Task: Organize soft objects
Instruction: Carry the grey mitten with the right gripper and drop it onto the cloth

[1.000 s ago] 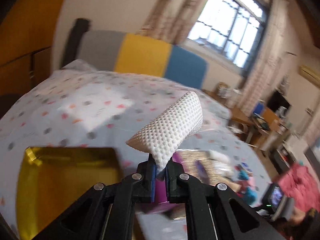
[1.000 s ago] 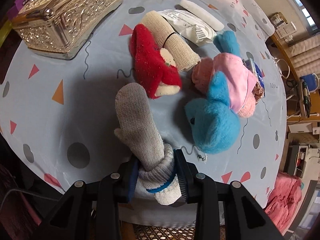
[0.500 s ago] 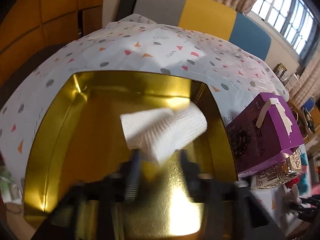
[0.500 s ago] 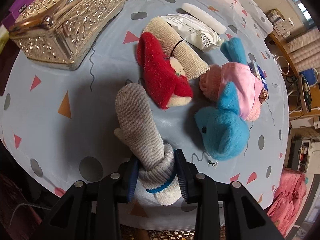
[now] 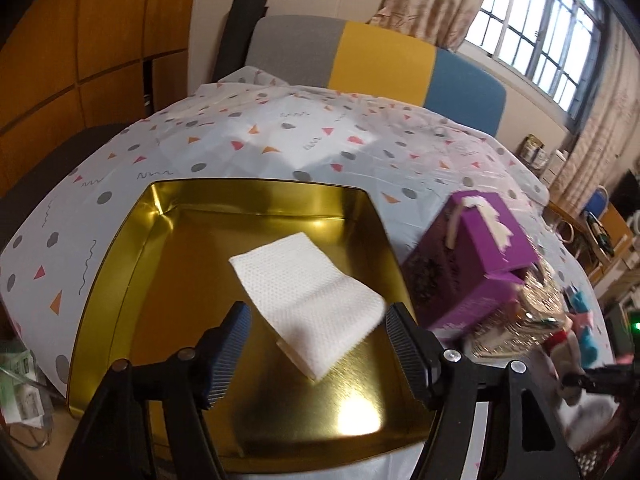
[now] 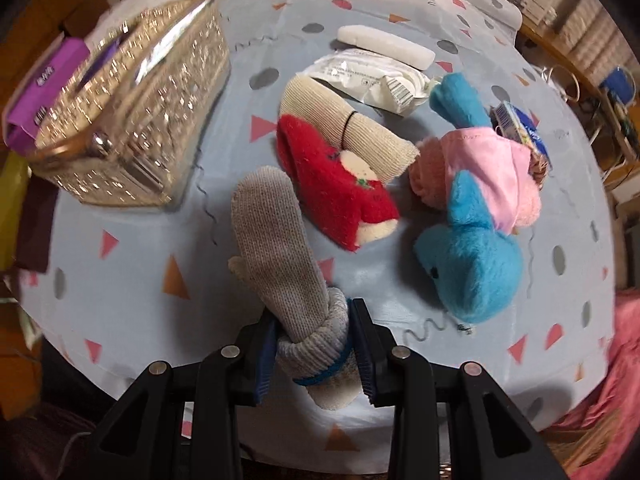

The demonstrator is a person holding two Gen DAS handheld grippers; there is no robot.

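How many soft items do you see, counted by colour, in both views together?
White: 1, folded cloth
Grey: 1, mitten
Red: 1, sock
Beige: 1, sock
Blue: 1, plush toy
Pink: 1, plush
Total: 6

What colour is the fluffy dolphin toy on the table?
The dolphin toy is bright blue, seen best in the right wrist view.
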